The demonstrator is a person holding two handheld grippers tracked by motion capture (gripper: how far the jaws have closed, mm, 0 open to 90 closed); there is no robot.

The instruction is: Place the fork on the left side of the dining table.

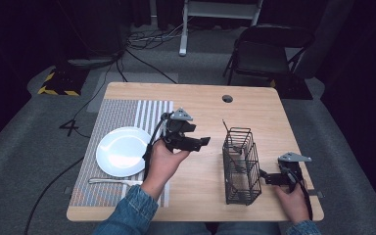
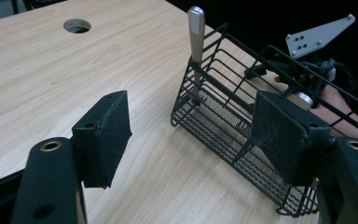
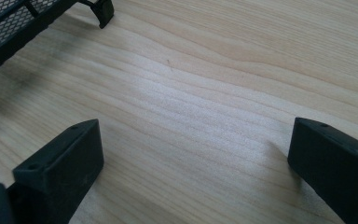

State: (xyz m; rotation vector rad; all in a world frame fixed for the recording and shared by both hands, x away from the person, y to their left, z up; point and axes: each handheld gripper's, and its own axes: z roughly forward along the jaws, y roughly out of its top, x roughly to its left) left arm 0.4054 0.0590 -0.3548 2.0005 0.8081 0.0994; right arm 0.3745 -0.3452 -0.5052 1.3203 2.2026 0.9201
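Denim sleeves come in at the bottom of the high view, and from them we hold the left gripper [image 1: 194, 137] lifted over the middle of the wooden table [image 1: 200, 105], its jaws spread wide with nothing between them. Our right gripper [image 1: 268, 177] rests low just beside the wire cutlery basket [image 1: 241, 166], its jaws also apart and empty over bare wood. One utensil already stands in the basket, its metal handle [image 2: 196, 32] rising above the far corner. Well to the left, a fork [image 1: 115, 181] lies on the striped placemat [image 1: 127, 115] just below the white plate [image 1: 122, 151]. We judge the loading half done: next, the left gripper should swing back, come down over the fork's handle and close.
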